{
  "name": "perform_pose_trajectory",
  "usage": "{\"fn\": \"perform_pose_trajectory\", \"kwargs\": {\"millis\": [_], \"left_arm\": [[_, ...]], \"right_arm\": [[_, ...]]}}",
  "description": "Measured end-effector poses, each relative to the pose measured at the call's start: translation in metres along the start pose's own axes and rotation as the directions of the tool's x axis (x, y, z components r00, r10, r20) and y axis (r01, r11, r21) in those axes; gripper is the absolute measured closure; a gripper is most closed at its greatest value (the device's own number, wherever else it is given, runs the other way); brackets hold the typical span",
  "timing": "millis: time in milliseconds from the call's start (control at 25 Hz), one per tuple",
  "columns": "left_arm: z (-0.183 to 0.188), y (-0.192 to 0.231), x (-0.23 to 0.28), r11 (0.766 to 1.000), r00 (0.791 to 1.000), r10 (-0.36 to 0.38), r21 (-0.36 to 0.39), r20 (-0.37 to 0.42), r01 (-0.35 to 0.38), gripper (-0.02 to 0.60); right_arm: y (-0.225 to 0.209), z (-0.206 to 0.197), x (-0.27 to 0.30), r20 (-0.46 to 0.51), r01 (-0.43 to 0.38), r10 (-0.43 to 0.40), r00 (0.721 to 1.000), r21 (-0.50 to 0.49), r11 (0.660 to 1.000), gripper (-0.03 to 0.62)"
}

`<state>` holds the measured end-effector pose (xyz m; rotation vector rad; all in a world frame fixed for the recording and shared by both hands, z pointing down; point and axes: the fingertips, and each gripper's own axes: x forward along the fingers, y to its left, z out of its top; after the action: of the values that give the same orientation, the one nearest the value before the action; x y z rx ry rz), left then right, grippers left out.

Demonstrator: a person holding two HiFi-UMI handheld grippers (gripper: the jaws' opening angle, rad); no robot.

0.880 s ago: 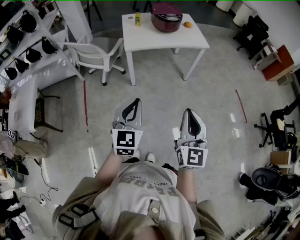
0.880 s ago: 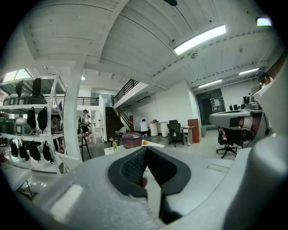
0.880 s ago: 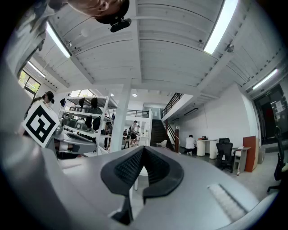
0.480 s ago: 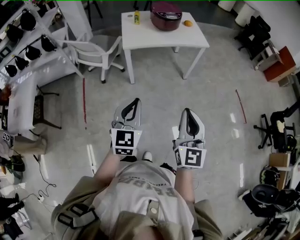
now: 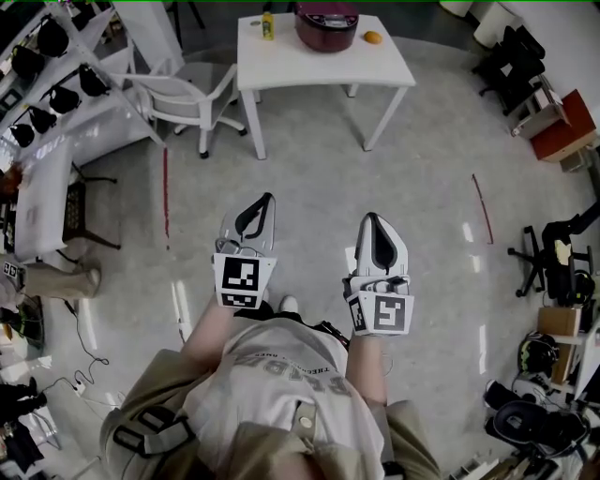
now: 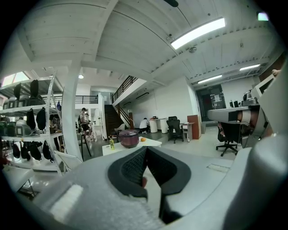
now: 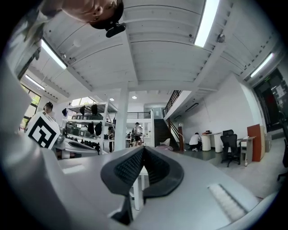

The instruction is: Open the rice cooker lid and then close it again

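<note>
Both grippers, left gripper [image 5: 261, 208] and right gripper [image 5: 373, 225], have jaws closed together, empty.

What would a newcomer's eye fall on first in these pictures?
First come the two tools low in the middle of the head view: the left hand-held gripper and the right hand-held gripper, each with a black-and-white marker cube, jaws together and empty. Next, at the top of that view, the dark red rice cooker sits with its lid down on a white table, between a yellow bottle and an orange.
</note>
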<state>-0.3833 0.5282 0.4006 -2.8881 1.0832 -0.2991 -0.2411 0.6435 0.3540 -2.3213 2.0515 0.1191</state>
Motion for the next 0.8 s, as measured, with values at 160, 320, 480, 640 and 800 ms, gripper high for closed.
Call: {"fn": "perform_pose_trajectory", "kwargs": {"millis": [160,320,480,640,800], "left_arm": [[0.014,0.007,-0.001,1.0,0.999,0.018,-0.02,0.035,-0.018,0.571],[0.022,0.007,0.005,0.999,0.998,0.016,-0.038,0.063,-0.013,0.403],[0.021,0.011,0.019,0.999,0.998,-0.004,-0.039,0.065,0.007,0.278],[0.016,0.018,0.043,0.999,0.998,-0.032,-0.024,0.045,0.033,0.239],[0.013,0.035,0.08,0.997,0.998,-0.063,-0.039,0.03,0.064,0.219]], "right_arm": [[-0.008,0.007,0.001,0.047,-0.034,0.028,0.998,0.119,0.992,0.585],[-0.014,0.008,0.003,0.069,-0.054,0.043,0.997,0.17,0.984,0.342],[-0.019,0.0,0.012,0.059,-0.038,0.028,0.998,0.173,0.984,0.299],[-0.025,-0.007,0.033,0.045,-0.029,0.021,0.999,0.181,0.983,0.284],[-0.03,-0.013,0.068,0.041,-0.023,0.016,0.999,0.183,0.983,0.284]]}}
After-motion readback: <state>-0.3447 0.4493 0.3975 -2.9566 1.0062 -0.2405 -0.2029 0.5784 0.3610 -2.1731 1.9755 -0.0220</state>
